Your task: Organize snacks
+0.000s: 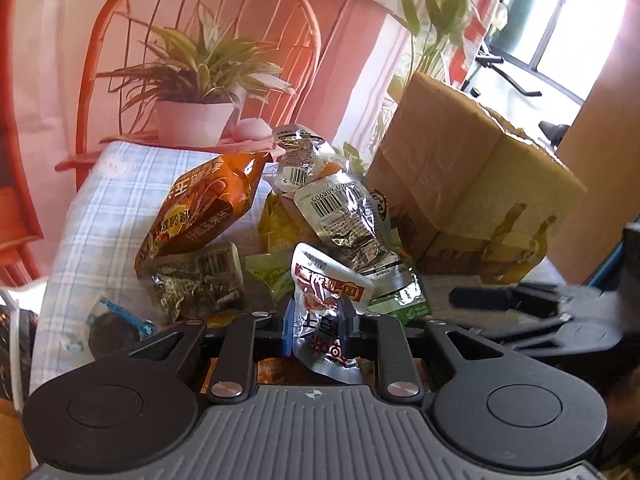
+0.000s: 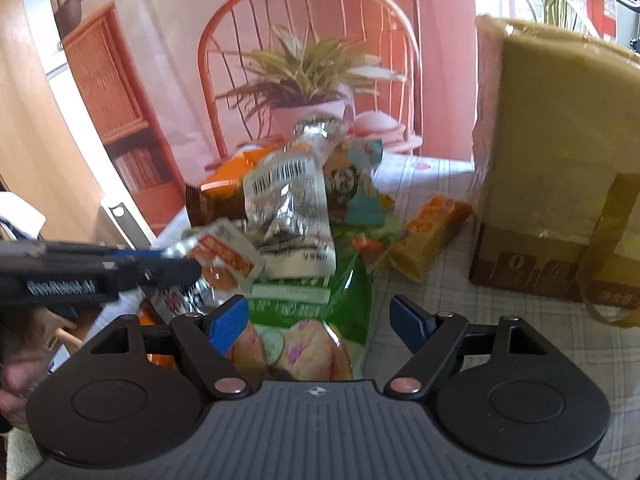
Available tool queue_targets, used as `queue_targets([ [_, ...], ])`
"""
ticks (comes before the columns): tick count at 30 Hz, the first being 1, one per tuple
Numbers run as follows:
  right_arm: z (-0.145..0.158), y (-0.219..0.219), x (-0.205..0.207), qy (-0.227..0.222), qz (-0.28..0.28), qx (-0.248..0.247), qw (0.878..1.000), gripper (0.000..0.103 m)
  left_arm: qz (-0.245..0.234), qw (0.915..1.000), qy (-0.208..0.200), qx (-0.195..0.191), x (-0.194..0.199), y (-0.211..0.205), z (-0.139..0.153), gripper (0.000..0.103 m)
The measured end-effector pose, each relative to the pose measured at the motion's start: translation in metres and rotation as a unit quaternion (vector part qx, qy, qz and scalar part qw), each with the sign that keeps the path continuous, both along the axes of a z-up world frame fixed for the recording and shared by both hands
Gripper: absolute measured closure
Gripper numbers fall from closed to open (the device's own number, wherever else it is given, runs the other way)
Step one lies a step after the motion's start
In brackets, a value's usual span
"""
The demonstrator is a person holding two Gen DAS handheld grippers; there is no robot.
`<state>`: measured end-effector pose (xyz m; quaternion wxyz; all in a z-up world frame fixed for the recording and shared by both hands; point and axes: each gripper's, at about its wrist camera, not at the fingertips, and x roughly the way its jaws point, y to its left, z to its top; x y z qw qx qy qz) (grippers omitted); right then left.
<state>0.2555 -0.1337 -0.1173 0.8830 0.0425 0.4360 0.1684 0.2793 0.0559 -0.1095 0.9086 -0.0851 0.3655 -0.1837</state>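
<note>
We have the left gripper (image 1: 318, 332) clamped on a small silver packet with red print (image 1: 320, 304); its blue pads press the packet from both sides, and the packet sits at the near foot of the snack pile (image 1: 280, 216), whether lifted clear of it or only touching we cannot tell; the right gripper (image 2: 320, 320) stands wide with nothing between its blue pads (image 2: 226, 322), poised just over the green bag (image 2: 320, 308) that lies at the near side of the heap.

The pile itself sits toward the middle of the tabletop (image 2: 460, 320), on the checked cloth; in it we count an orange-brown bag (image 1: 200, 208) leaning at the left, clear silver packets with barcodes (image 1: 344, 216) on top, a seaweed-like packet (image 1: 200, 284) below, and an orange packet (image 2: 432, 236) lying apart toward the right; a brown paper bag (image 2: 560, 168) stands upright near the tabletop's right edge, just beside the heap.

We judge the work to be at an early stage; nearly every snack is in one loose heap, unsorted; no neat row or group shows anywhere; one packet is in hand, and the rest of the pile remains to be dealt with; whether the paper bag is meant as the destination we cannot say.
</note>
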Motion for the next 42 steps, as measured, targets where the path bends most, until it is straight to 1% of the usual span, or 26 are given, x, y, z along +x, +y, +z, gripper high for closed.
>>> queue_targets([
  [5, -0.006, 0.011, -0.002, 0.007, 0.014, -0.012, 1.000, 0.023, 0.001, 1.0000, 0.004, -0.007, -0.003, -0.002, 0.000, 0.081],
  [11, -0.010, 0.019, -0.003, 0.009, 0.023, -0.019, 1.000, 0.023, -0.004, 0.9978, 0.033, -0.058, -0.003, 0.003, -0.002, 0.081],
  [12, -0.011, 0.020, -0.003, 0.009, 0.023, -0.020, 1.000, 0.023, -0.005, 0.9975, 0.037, -0.060, -0.003, 0.001, -0.004, 0.081],
  [15, -0.011, 0.022, -0.002, 0.008, 0.023, -0.021, 0.999, 0.023, -0.007, 0.9977, 0.042, -0.053, -0.004, -0.003, -0.008, 0.081],
  [16, -0.011, 0.021, -0.002, 0.009, 0.023, -0.020, 1.000, 0.023, -0.003, 0.9982, 0.038, -0.047, -0.004, -0.005, -0.008, 0.085],
  [17, -0.011, 0.021, -0.002, 0.009, 0.022, -0.020, 1.000, 0.023, 0.001, 0.9985, 0.033, -0.043, -0.004, -0.005, -0.008, 0.086],
  [19, -0.010, 0.020, -0.002, 0.008, 0.022, -0.020, 1.000, 0.023, 0.008, 0.9984, 0.028, -0.049, -0.004, -0.002, -0.005, 0.091],
  [22, -0.007, 0.017, -0.002, 0.003, 0.017, -0.018, 1.000, 0.023, 0.021, 0.9985, 0.015, -0.049, -0.005, 0.003, 0.002, 0.091],
  [25, -0.003, 0.014, 0.002, -0.007, 0.012, -0.017, 1.000, 0.023, 0.033, 0.9984, 0.011, -0.045, -0.004, 0.008, 0.005, 0.091],
  [28, 0.003, 0.016, 0.010, -0.023, 0.012, -0.022, 0.999, 0.027, 0.048, 0.9977, 0.008, -0.047, -0.005, 0.015, 0.006, 0.091],
  [30, 0.007, 0.021, 0.016, -0.042, 0.019, -0.024, 0.999, 0.028, 0.058, 0.9971, 0.008, -0.048, -0.004, 0.018, 0.006, 0.091],
  [32, 0.010, 0.027, 0.023, -0.060, 0.026, -0.031, 0.997, 0.032, 0.063, 0.9968, 0.008, -0.049, -0.005, 0.019, 0.006, 0.091],
  [35, 0.010, 0.037, 0.035, -0.075, 0.032, -0.038, 0.996, 0.035, 0.064, 0.9968, 0.006, -0.047, -0.006, 0.019, 0.007, 0.091],
  [39, 0.002, 0.051, 0.049, -0.081, 0.043, -0.065, 0.994, 0.036, 0.062, 0.9973, -0.001, -0.039, -0.008, 0.018, 0.008, 0.091],
  [42, -0.005, 0.053, 0.055, -0.075, 0.045, -0.073, 0.993, 0.042, 0.064, 0.9972, -0.005, -0.038, -0.009, 0.019, 0.009, 0.091],
])
